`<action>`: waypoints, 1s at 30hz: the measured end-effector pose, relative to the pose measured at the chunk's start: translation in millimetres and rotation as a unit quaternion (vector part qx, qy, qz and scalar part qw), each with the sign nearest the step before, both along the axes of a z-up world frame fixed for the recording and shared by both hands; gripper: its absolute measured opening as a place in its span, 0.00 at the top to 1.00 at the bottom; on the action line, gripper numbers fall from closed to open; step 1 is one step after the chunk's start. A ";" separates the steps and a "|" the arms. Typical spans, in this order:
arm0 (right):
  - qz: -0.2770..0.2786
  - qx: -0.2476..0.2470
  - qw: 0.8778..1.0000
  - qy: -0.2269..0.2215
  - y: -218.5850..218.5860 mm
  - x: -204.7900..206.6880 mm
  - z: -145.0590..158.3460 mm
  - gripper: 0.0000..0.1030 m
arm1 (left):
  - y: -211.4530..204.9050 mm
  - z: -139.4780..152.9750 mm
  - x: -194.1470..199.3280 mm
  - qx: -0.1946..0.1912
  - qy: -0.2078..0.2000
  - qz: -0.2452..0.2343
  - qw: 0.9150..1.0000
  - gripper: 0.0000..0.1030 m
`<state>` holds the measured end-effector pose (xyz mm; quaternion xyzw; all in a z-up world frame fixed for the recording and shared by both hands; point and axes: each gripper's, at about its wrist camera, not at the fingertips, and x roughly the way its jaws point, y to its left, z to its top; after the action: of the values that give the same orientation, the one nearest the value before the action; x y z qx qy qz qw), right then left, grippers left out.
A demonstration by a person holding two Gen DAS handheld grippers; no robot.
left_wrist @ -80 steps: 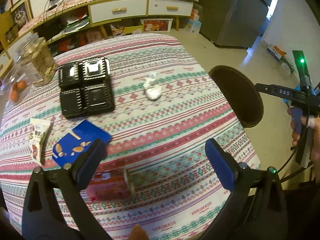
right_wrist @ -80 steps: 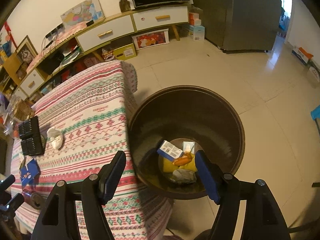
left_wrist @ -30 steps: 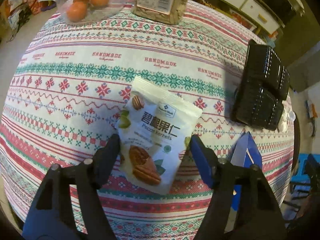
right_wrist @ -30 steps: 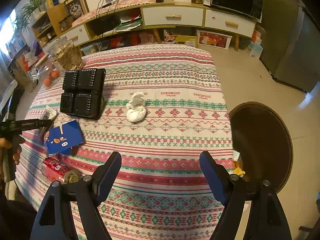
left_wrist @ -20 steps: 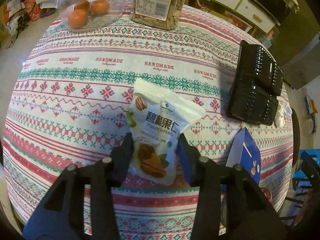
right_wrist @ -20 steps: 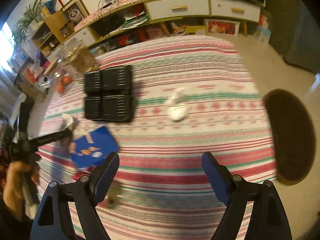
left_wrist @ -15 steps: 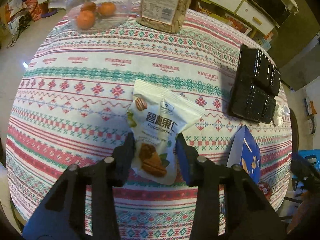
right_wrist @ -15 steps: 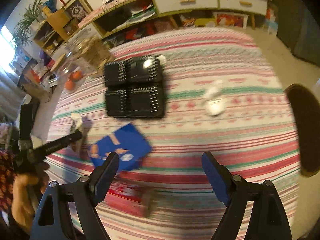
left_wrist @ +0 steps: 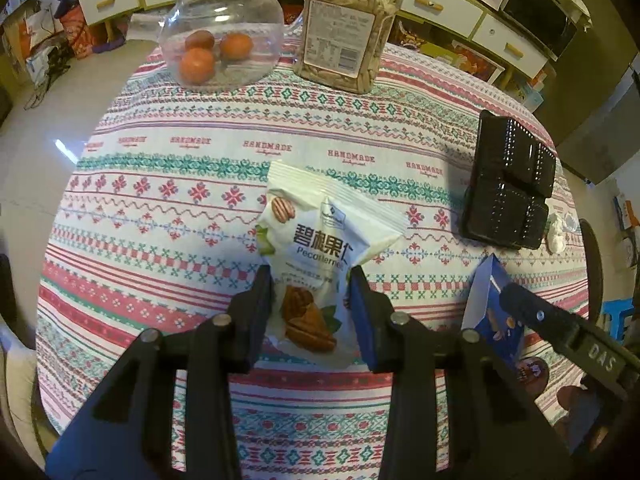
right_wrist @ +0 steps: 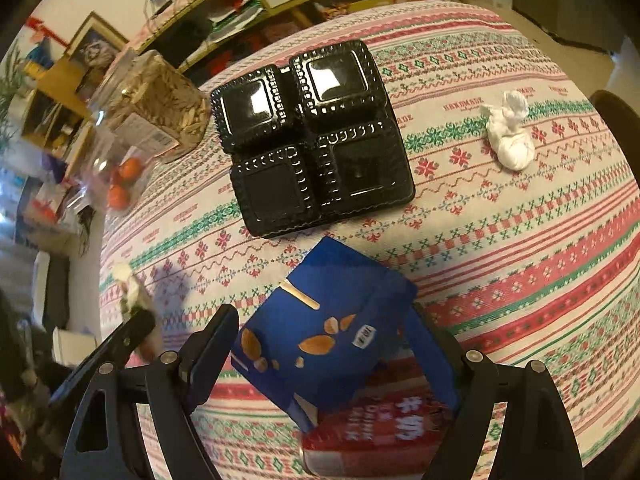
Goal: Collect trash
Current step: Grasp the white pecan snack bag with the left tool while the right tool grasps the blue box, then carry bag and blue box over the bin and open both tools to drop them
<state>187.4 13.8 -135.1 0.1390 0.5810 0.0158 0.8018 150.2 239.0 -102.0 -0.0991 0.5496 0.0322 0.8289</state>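
My left gripper (left_wrist: 313,282) is shut on a white pecan snack bag (left_wrist: 320,236) and holds it over the patterned tablecloth (left_wrist: 168,184). The bag also shows small in the right wrist view (right_wrist: 130,288). My right gripper (right_wrist: 324,344) is open, its fingers on either side of a blue snack box (right_wrist: 328,336), which also shows in the left wrist view (left_wrist: 490,312). A red drink can (right_wrist: 384,428) lies under the box near the table's front edge. A crumpled white tissue (right_wrist: 510,136) lies at the right. A black four-cell plastic tray (right_wrist: 312,136) sits mid-table.
A glass jar of oranges (left_wrist: 218,28) and a jar of nuts (left_wrist: 346,24) stand at the table's far edge. The dark bin's rim (right_wrist: 616,112) shows beyond the table's right edge. Shelves and drawers line the wall behind.
My left gripper has closed on the pecan bag and lifted it slightly. My right gripper swung from the bin side across the table and came down around the blue box.
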 end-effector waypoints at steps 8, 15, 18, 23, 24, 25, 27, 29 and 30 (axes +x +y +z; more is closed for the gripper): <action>-0.024 -0.041 0.999 0.014 10.0 8.3 -12.4 0.17 | 1.4 0.2 -2.0 -0.005 -0.003 0.001 1.000 0.61; -0.028 -0.048 0.998 0.031 9.8 10.7 -17.8 0.17 | 0.5 2.6 -7.9 -0.003 -0.005 -0.004 1.000 0.61; -0.042 -0.043 0.997 0.042 4.4 9.6 -20.3 0.16 | -0.5 3.4 -9.6 -0.003 -0.005 -0.006 1.000 0.61; -0.053 -0.025 0.997 0.053 -12.1 4.2 -27.1 0.16 | -1.7 5.6 -11.0 -0.014 -0.006 -0.007 1.000 0.61; -0.051 -0.017 0.997 0.050 -17.4 2.4 -27.0 0.23 | -2.6 6.2 -12.0 -0.015 -0.007 -0.007 1.000 0.61; -0.048 -0.010 0.998 0.048 -20.9 2.3 -26.9 0.28 | -3.6 7.1 -12.3 -0.016 -0.008 -0.008 1.000 0.61; -0.040 0.003 0.998 0.047 -30.1 -0.9 -25.8 0.43 | -5.2 8.3 -12.5 -0.019 -0.009 -0.010 1.000 0.61; -0.035 0.016 0.999 0.039 -37.0 -2.0 -22.4 0.45 | -7.3 9.4 -12.3 -0.024 -0.010 -0.011 1.000 0.61; -0.030 0.021 0.999 0.034 -40.6 -2.6 -19.3 0.49 | -8.5 9.9 -12.0 -0.026 -0.010 -0.012 1.000 0.61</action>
<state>184.8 -26.8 -154.4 0.1734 0.6029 -0.0008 0.7787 138.1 230.6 -92.1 -0.1143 0.5431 0.0074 0.8318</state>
